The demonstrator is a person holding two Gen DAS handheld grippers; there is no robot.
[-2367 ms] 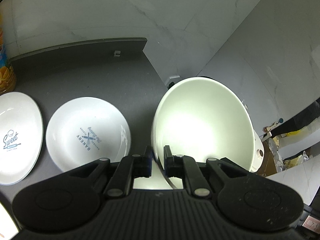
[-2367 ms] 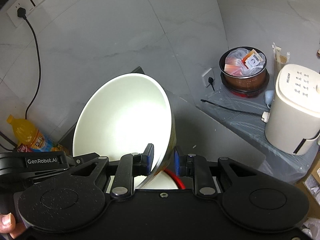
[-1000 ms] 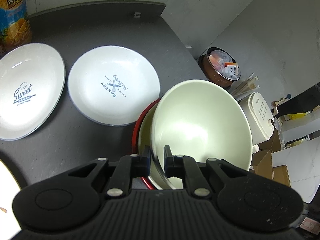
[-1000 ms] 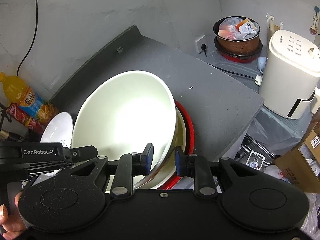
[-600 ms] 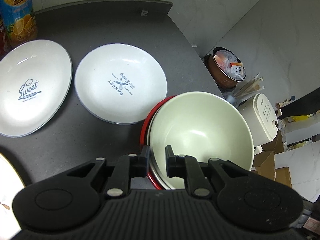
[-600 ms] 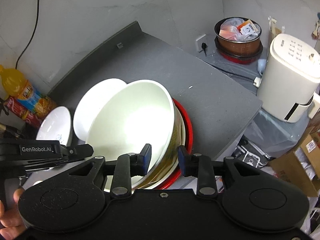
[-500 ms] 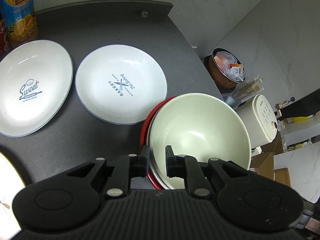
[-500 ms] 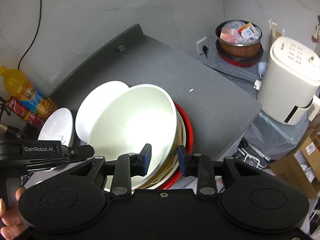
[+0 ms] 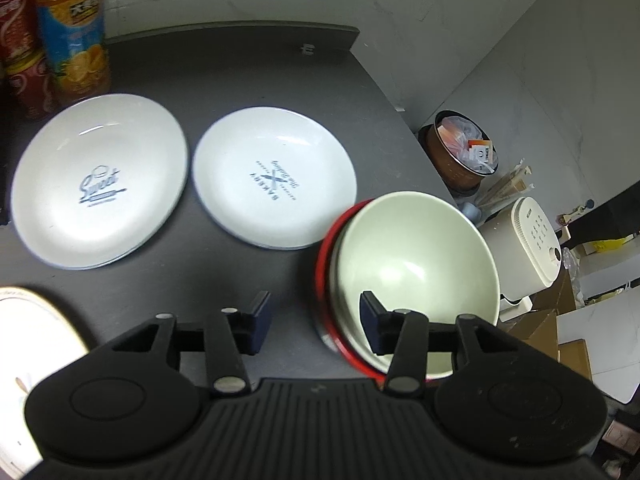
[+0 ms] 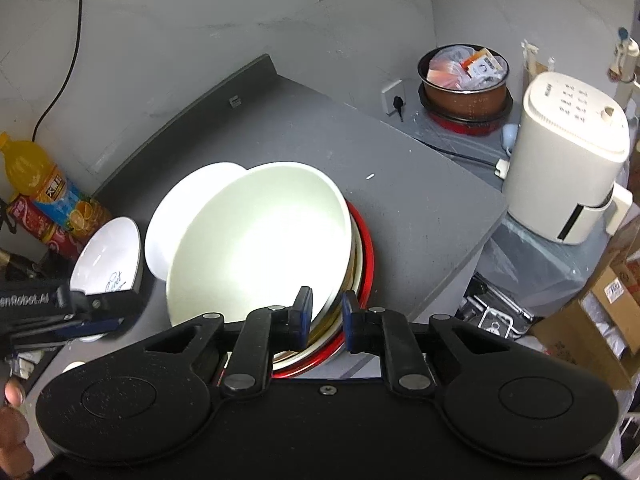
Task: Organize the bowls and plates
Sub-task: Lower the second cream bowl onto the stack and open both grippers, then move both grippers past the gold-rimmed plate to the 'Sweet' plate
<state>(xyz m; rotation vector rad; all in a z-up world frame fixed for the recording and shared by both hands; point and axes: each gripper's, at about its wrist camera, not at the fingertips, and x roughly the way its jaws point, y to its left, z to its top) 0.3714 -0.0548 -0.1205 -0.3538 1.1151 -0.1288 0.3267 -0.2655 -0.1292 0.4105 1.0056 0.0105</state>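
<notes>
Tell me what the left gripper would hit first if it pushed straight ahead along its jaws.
Probably the rim of the pale bowl, which sits nested on the red-rimmed stack. The left gripper has its jaws opening, straddling that near rim without pressing it. Depth is uncertain; the dark countertop could come first.

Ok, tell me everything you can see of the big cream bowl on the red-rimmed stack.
The cream bowl is wide, deep, glossy and plain inside, ceramic by the look, with a brownish outer wall in the right wrist view. It sits upright, nested on a stack of bowls with a red rim, near the counter's right edge beside the bakery plate. The left tongs are opening, straddling its near rim without pressing. The right tongs are closing, with the rim between them.
</notes>
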